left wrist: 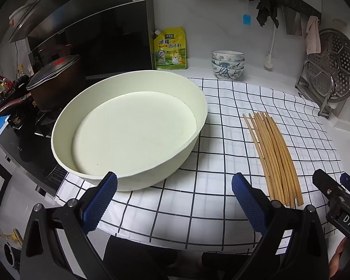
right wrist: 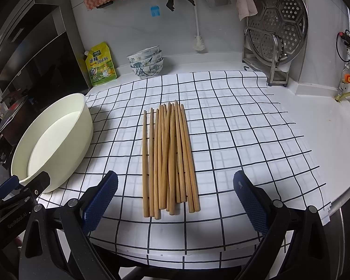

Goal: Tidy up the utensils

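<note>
Several wooden chopsticks point(right wrist: 170, 158) lie side by side in a loose bundle on the checked cloth point(right wrist: 233, 121); they also show in the left wrist view point(left wrist: 274, 154) at the right. An empty cream round basin point(left wrist: 130, 130) stands on the cloth's left part, also seen in the right wrist view point(right wrist: 53, 140). My left gripper point(left wrist: 175, 184) is open and empty, just in front of the basin's near rim. My right gripper point(right wrist: 175, 186) is open and empty, its fingers either side of the chopsticks' near ends, above them.
Stacked patterned bowls point(left wrist: 227, 64) and a yellow seasoning pouch point(left wrist: 170, 49) stand at the back wall. A steel steamer plate on a rack point(right wrist: 277, 23) is at the back right. A stove with a lidded pot point(left wrist: 56, 79) lies left. The counter edge runs along the front.
</note>
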A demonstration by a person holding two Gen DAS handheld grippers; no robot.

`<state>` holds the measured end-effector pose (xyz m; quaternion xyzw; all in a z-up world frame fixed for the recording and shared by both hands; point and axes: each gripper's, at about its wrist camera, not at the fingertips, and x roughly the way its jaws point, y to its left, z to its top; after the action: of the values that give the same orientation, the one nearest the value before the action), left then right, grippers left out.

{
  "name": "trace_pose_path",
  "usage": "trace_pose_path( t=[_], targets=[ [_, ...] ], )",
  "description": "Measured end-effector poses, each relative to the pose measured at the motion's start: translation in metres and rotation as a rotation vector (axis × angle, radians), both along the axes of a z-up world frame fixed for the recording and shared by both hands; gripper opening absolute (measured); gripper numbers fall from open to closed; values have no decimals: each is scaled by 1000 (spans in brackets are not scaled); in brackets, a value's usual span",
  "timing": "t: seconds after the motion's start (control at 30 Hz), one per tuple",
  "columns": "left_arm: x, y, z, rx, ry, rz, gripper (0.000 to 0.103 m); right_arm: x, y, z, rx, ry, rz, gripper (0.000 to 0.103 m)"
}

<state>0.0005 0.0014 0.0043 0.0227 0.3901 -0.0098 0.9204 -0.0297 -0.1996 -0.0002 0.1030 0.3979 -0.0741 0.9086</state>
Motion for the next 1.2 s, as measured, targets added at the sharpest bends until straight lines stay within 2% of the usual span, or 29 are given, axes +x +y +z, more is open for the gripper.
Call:
trace_pose_path(
  t=[1.2],
  targets=[
    [1, -3, -4, -9, 5, -4, 97, 1, -1, 0, 0, -1, 1, 95]
  ],
)
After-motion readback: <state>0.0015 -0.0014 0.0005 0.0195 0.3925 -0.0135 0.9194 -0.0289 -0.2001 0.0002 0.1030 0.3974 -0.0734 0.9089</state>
